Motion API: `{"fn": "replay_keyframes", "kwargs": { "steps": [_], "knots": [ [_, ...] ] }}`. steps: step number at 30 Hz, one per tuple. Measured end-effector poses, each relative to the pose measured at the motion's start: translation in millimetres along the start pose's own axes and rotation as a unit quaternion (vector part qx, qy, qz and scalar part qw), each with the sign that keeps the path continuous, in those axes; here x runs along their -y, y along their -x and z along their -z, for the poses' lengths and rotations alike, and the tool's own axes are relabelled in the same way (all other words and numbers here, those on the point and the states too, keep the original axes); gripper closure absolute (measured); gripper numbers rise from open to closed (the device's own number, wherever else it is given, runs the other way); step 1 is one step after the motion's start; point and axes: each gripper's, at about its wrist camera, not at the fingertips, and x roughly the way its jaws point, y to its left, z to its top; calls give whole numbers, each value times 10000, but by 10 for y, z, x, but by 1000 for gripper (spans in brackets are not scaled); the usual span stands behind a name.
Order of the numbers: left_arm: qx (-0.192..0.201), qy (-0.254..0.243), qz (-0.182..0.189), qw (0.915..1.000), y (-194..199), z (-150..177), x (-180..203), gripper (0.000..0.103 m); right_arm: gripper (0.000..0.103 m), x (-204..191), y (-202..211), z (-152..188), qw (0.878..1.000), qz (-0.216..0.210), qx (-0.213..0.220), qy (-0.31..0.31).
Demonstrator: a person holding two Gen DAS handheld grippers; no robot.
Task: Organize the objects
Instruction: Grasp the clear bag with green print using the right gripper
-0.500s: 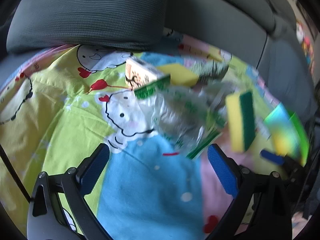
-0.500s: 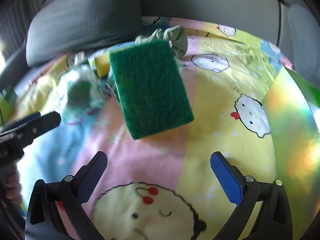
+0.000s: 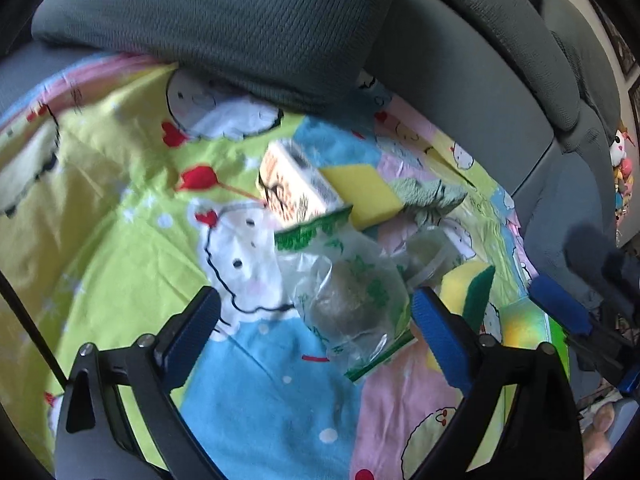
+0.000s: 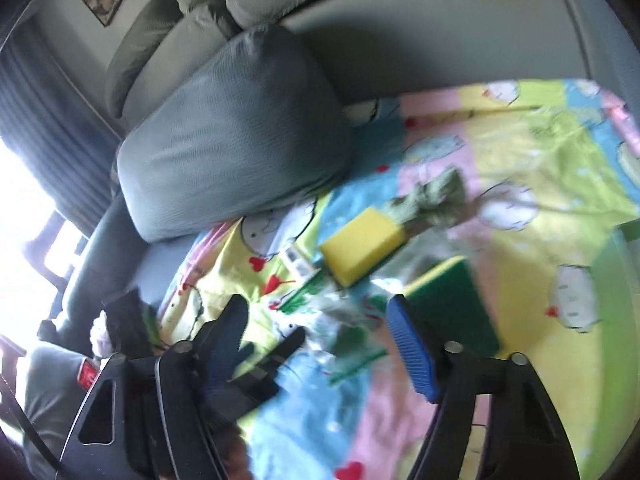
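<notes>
On a grey sofa (image 3: pixel 460 92) spread with a cartoon-print blanket (image 3: pixel 120 216), the left gripper (image 3: pixel 316 316) hangs over a clutter of small household things, its blue-padded jaws standing wide apart and grasping nothing. Seen from the left wrist, a crumpled clear plastic bag (image 3: pixel 352 292) with green print lies between and just beyond the fingertips, not touched by either pad. Beyond it sit a small printed carton (image 3: pixel 292 188) and a yellow sponge (image 3: pixel 362 194), the two touching, with a crumpled green cloth (image 3: pixel 432 200) beside the sponge. A second sponge, yellow with a green scouring face (image 3: pixel 472 288), stands on edge to the right, near a shiny green box (image 3: pixel 528 328). A grey cushion (image 3: pixel 224 24) leans at the back.

From the right wrist, the right gripper (image 4: pixel 316 332) is likewise released, with nothing between its pads. The green-faced sponge (image 4: pixel 452 308) lies on the blanket (image 4: pixel 520 168) just past the right fingertip, and the yellow sponge (image 4: pixel 364 244) and cloth (image 4: pixel 432 200) farther back. The left gripper (image 4: pixel 256 356) shows blurred at lower left, below the cushion (image 4: pixel 232 136).
</notes>
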Motion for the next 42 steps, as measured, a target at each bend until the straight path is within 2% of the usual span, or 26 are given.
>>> {"fn": "replay_keyframes", "kwargs": {
  "steps": [2, 4, 7, 10, 12, 14, 18, 20, 22, 23, 32, 35, 39, 42],
  "knots": [
    [-201, 91, -16, 9998, -114, 18, -36, 26, 31, -50, -184, 16, 9997, 69, -124, 183],
    [-197, 111, 40, 9997, -156, 36, -38, 26, 33, -95, -416, 68, 9981, 308, -353, 409],
    [-164, 73, 256, 9995, -167, 15, 16, 31, 46, -42, -663, 75, 9963, 436, -611, 416],
    [-231, -35, 177, 9996, -242, 32, 49, 30, 47, 59, -778, 95, 9957, 456, -739, 308],
    [-303, -4, 313, 9991, -265, 37, 50, 36, 47, 136, -837, 94, 9958, 367, -829, 154],
    [-273, -104, 315, 9991, -258, 50, 74, 38, 47, 172, -857, 95, 9958, 315, -860, 74],
    [-241, -296, 350, 9987, -257, 81, 117, 47, 47, 198, -897, 118, 9945, 524, -900, 69],
    [-217, -334, 345, 9986, -255, 84, 121, 50, 44, 232, -931, 123, 9946, 397, -961, -18],
    [-202, -432, 278, 9985, -270, 92, 135, 50, 30, 262, -971, 138, 9938, 358, -1053, -22],
    [-190, -506, 258, 9982, -272, 100, 141, 50, 29, 263, -994, 149, 9932, 379, -1102, -8],
    [-108, -889, 217, 9957, -262, 156, 166, 53, 27, 234, -1094, 212, 9918, 190, -1252, 149],
    [-76, -1004, 203, 9947, -228, 180, 197, 56, 29, 242, -1086, 230, 9918, 51, -1269, 103],
    [105, -1248, 134, 9920, -106, 209, 281, 58, 30, 270, -1008, 259, 9908, -363, -1293, -152],
    [244, -1346, 169, 9905, 8, 232, 327, 58, 30, 225, -911, 265, 9921, -419, -1167, -173]
  ]
}}
